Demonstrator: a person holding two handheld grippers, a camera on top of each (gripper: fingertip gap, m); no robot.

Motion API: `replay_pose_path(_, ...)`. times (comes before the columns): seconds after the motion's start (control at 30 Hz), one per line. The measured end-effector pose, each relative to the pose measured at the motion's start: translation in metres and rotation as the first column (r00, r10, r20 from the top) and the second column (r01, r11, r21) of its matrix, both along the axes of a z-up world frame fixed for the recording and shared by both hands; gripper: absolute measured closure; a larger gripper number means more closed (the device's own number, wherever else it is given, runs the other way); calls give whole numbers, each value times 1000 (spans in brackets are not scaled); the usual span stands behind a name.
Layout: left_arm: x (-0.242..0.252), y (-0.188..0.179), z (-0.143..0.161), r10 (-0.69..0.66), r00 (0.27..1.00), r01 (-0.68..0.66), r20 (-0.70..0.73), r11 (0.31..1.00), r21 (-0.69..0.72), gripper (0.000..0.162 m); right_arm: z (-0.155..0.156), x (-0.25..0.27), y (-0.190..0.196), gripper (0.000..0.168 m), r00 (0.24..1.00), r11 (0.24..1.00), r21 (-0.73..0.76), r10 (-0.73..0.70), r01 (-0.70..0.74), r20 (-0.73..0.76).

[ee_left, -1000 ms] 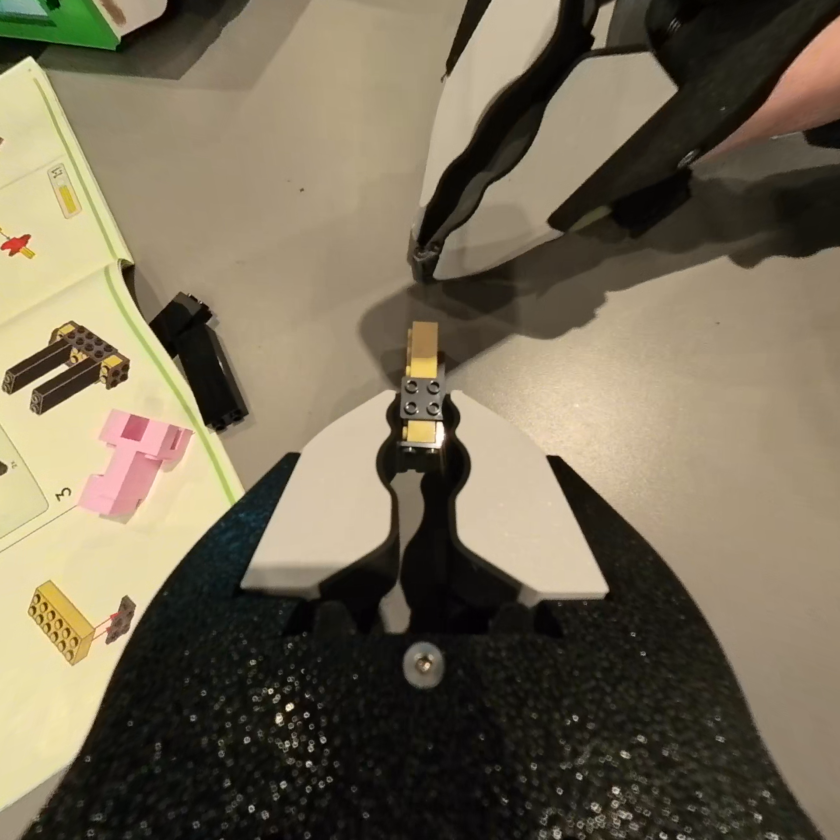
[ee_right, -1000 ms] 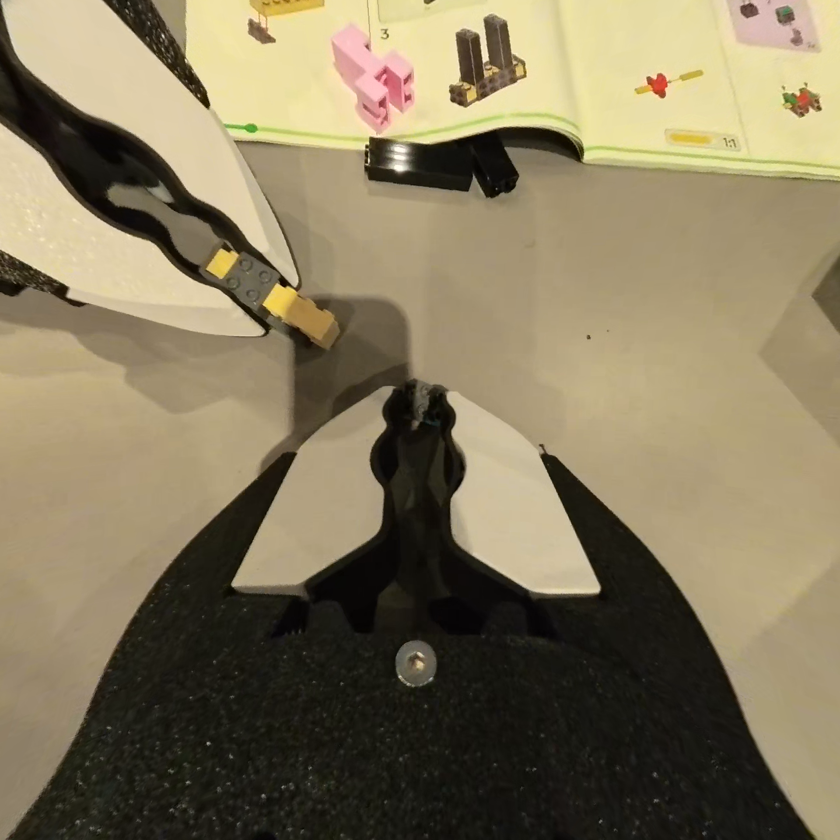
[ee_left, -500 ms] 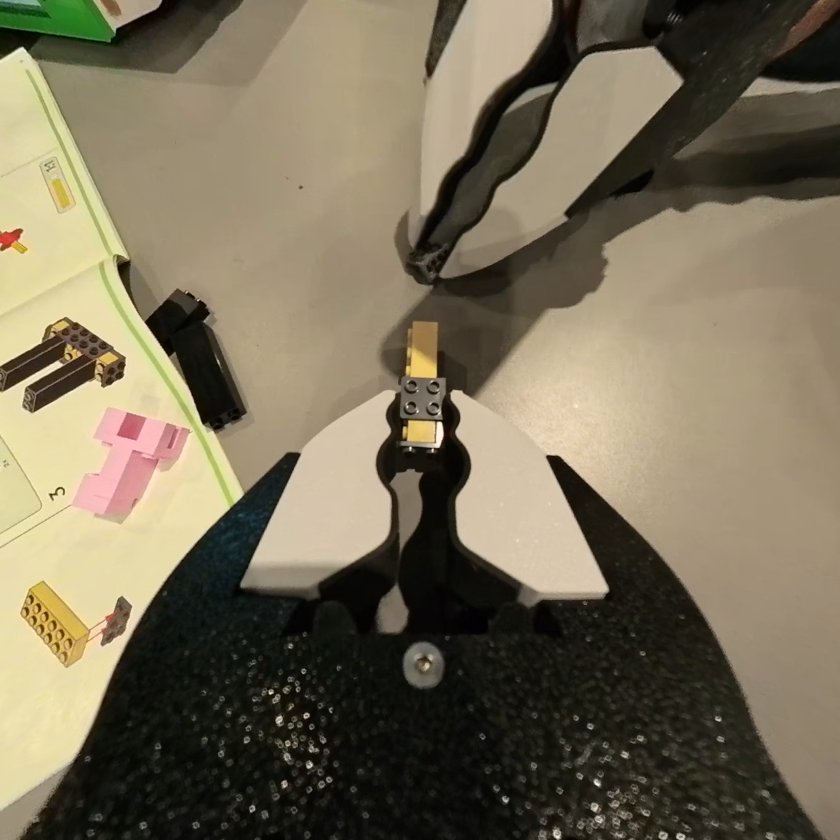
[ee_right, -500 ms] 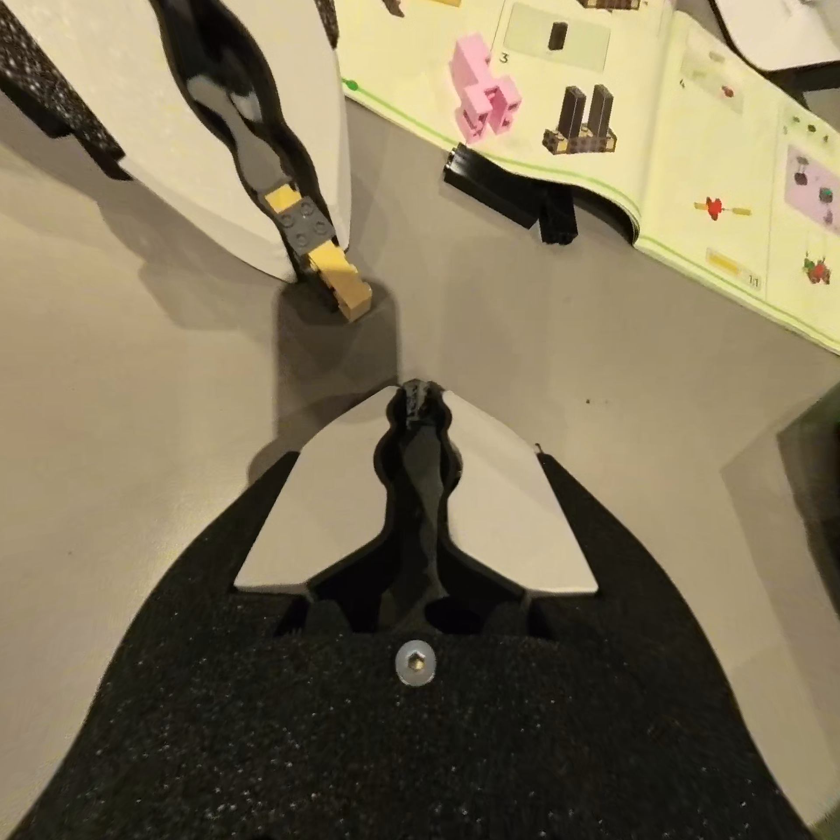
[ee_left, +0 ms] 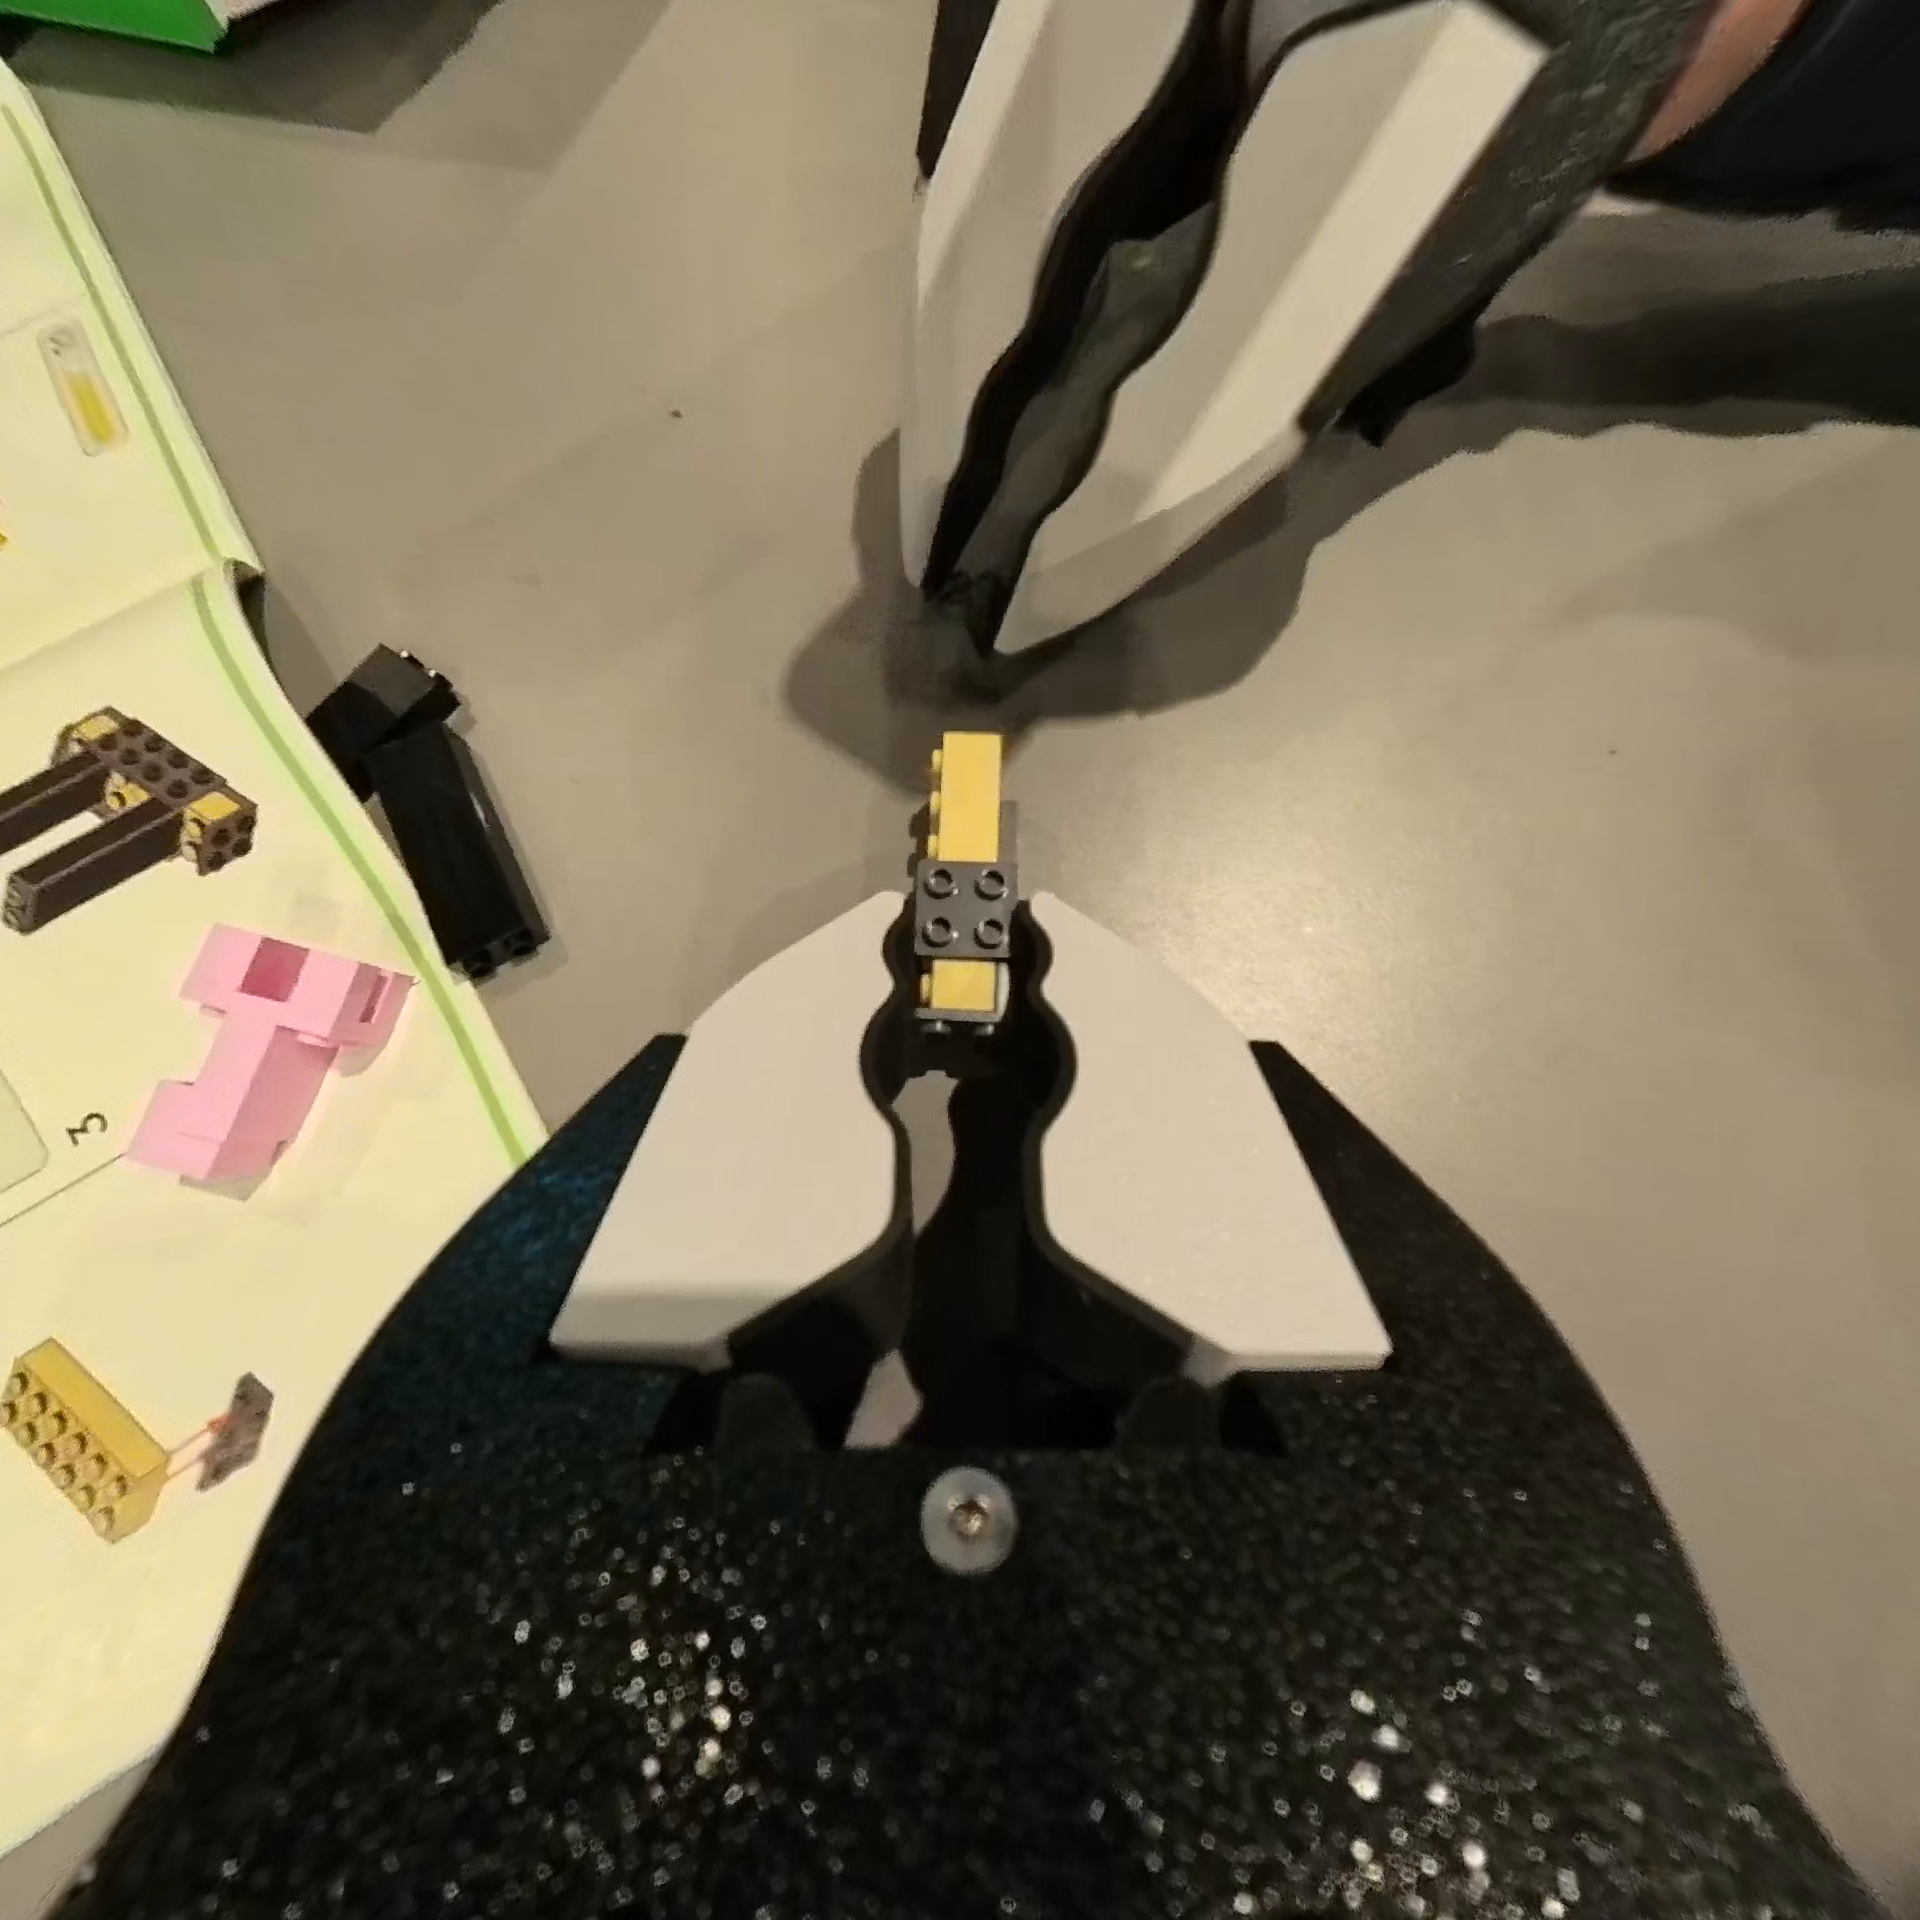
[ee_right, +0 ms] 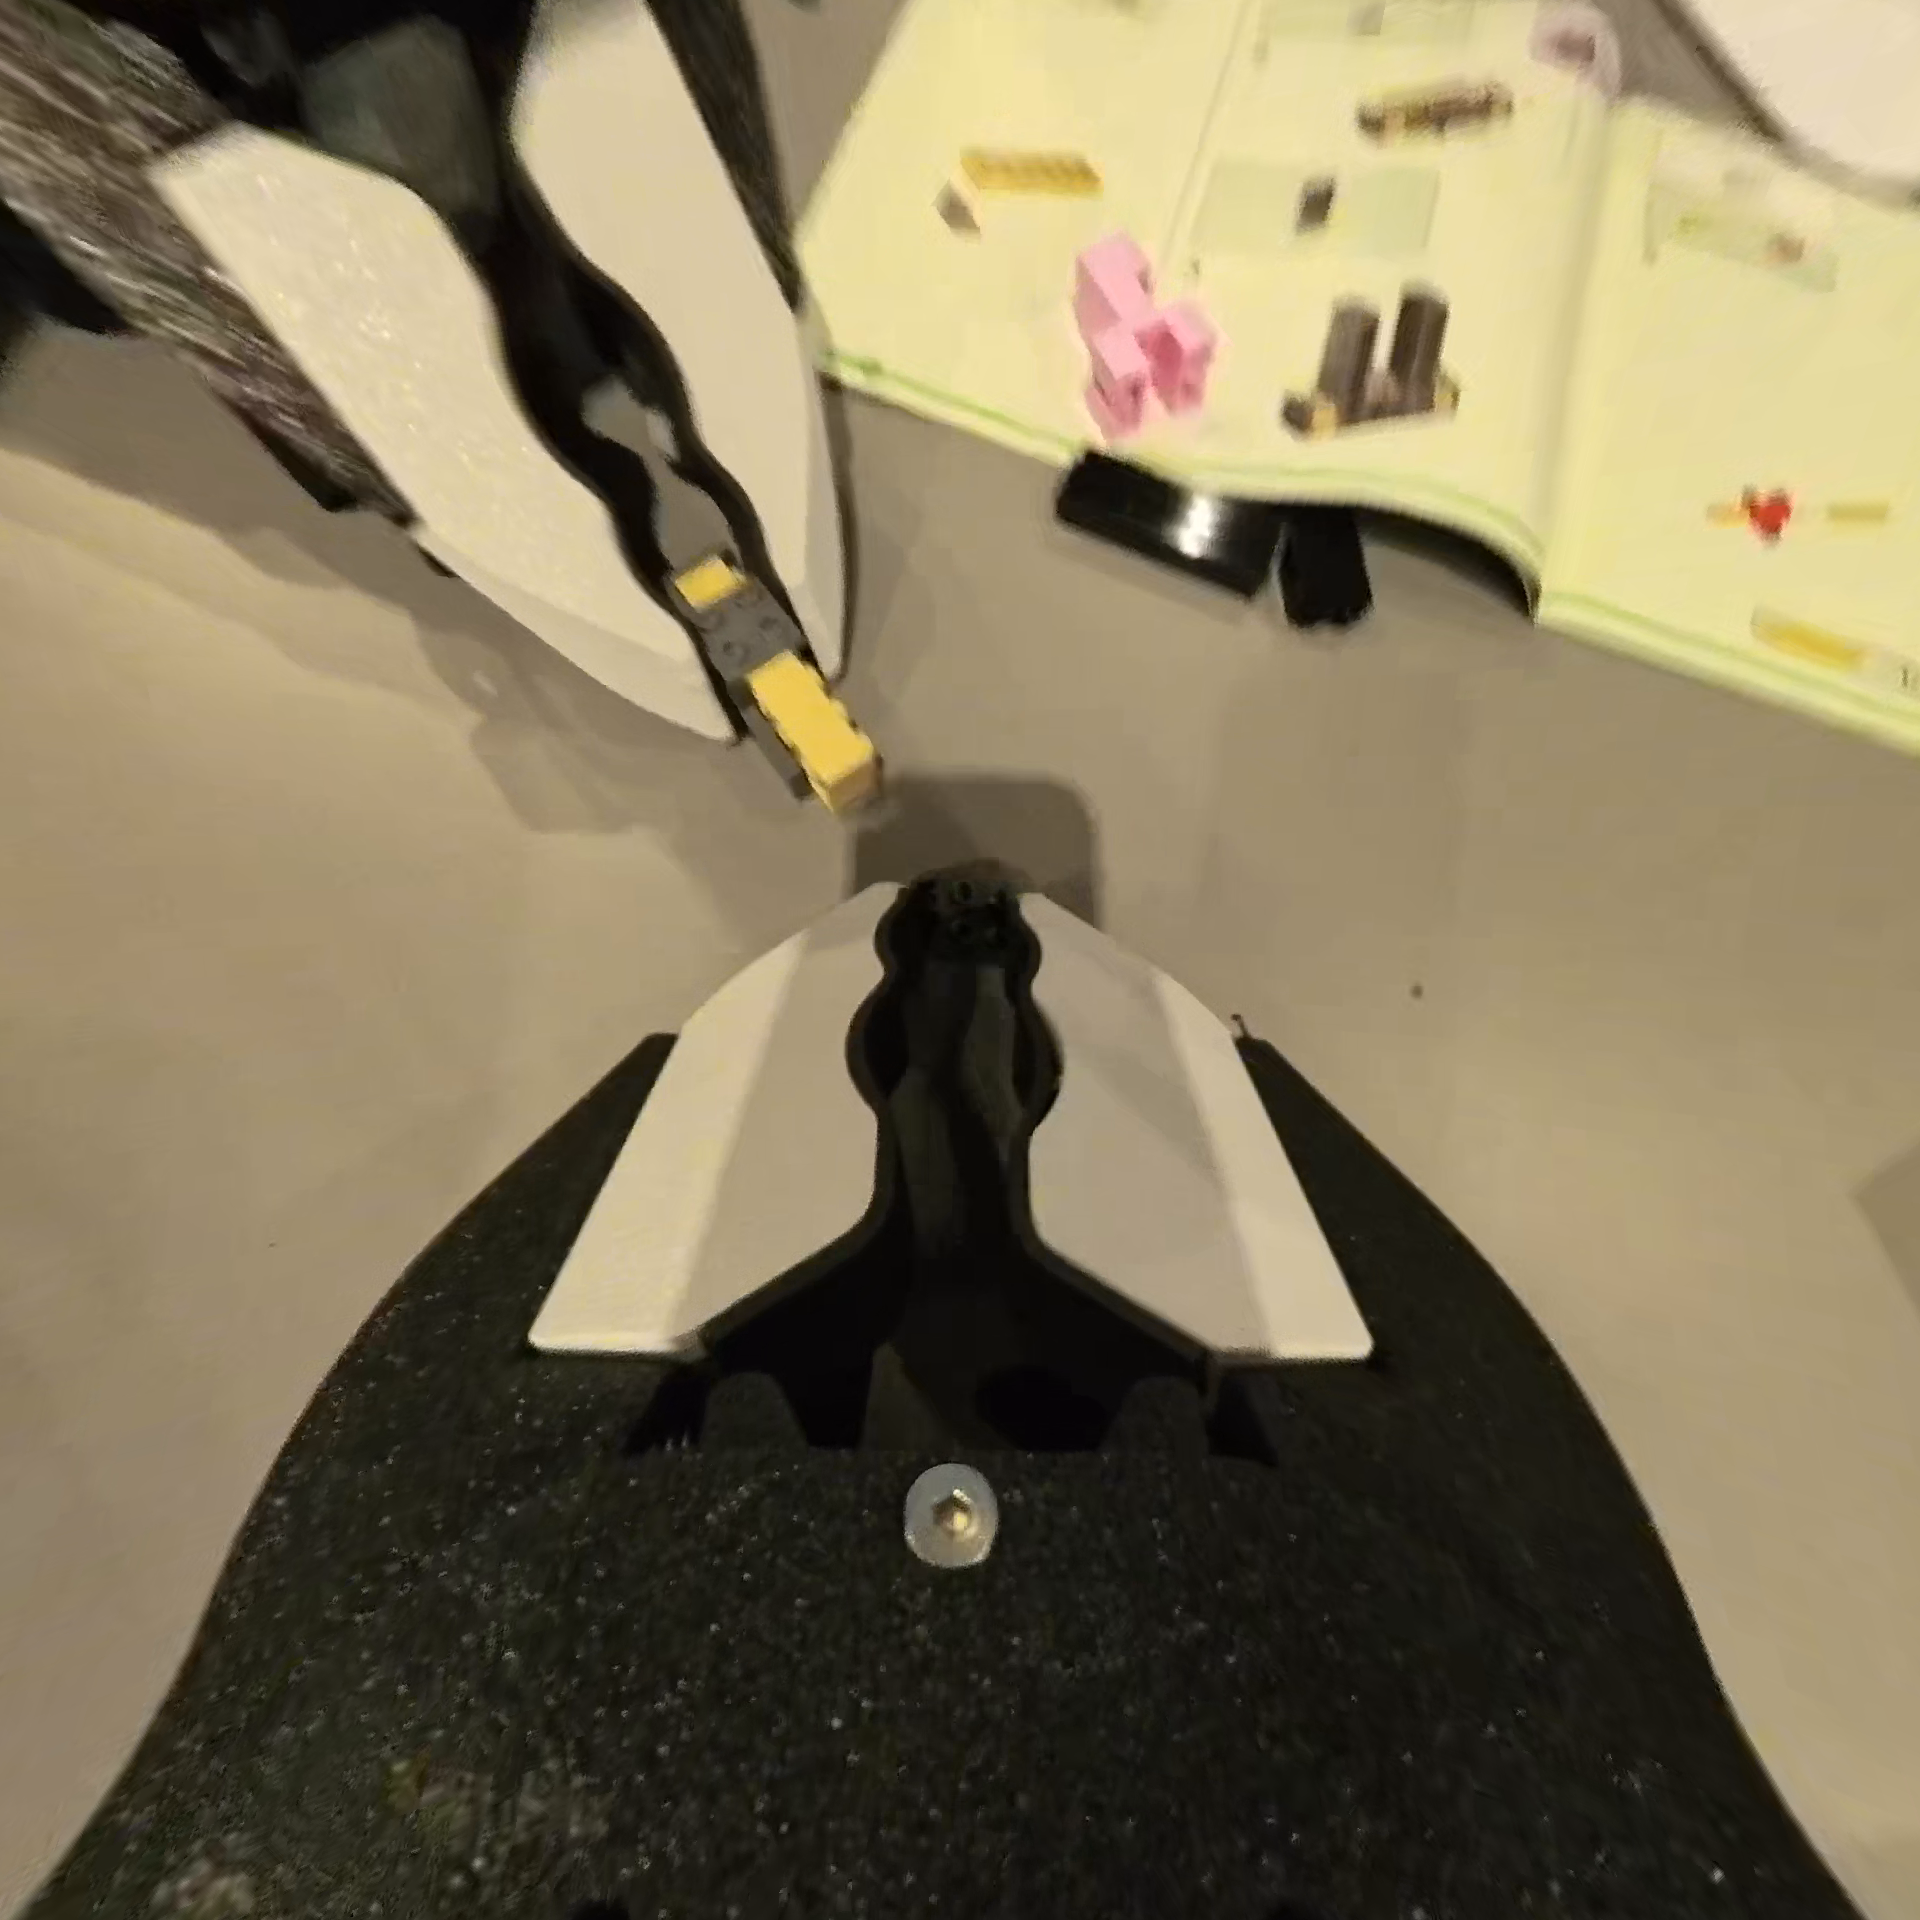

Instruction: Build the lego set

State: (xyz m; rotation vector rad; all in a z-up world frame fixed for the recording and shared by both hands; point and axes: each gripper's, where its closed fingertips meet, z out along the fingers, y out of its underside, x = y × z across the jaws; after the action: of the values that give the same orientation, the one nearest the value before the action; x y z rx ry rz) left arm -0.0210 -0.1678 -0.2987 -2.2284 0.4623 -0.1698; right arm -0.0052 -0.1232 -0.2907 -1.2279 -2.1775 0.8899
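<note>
My left gripper (ee_left: 966,925) is shut on a tan brick (ee_left: 971,795) that has a dark grey two-by-two plate (ee_left: 964,920) on its side. The brick sticks forward out of the tips, just above the grey table. My right gripper (ee_right: 966,909) is shut on a small dark piece (ee_right: 964,920), only partly visible at its tips. In the left wrist view the right gripper (ee_left: 961,613) points down, its tips a short way beyond the tan brick's far end. In the right wrist view the left gripper (ee_right: 779,675) and the tan brick (ee_right: 816,732) are up to the left, close by.
Two long black bricks (ee_left: 436,821) lie by the edge of the open instruction booklet (ee_left: 156,987); they also show in the right wrist view (ee_right: 1174,520), with the booklet (ee_right: 1558,312) behind them. A green box corner (ee_left: 104,21) is at the far left. Left tips to right tips: about 6 cm.
The right gripper has swung round and moved closer, so its tips now face the free end of the tan brick. The left gripper has held still with its brick.
</note>
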Motion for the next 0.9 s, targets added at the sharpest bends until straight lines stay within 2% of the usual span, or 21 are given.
replay_pose_path(0.13, 0, -1, -1, -2, 999, 4, 54, 1000, -28, 145, 21, -6, -30, 154, 975, 982, -26, 185, -190, -125)
replay_pose_path(0.27, 1, -1, -1, -6, 996, 10, 90, 999, -45, 145, 19, -9, -47, 154, 941, 948, 64, 316, -311, -118)
replay_pose_path(0.67, 3, -2, -1, -21, 996, 25, 82, 999, -42, 145, 10, -13, -46, 154, 892, 876, 173, 449, -450, 48)
replay_pose_path(0.9, 3, -2, -1, -22, 997, 25, 74, 999, -40, 145, 7, -13, -47, 153, 875, 838, 253, 467, -484, 130)
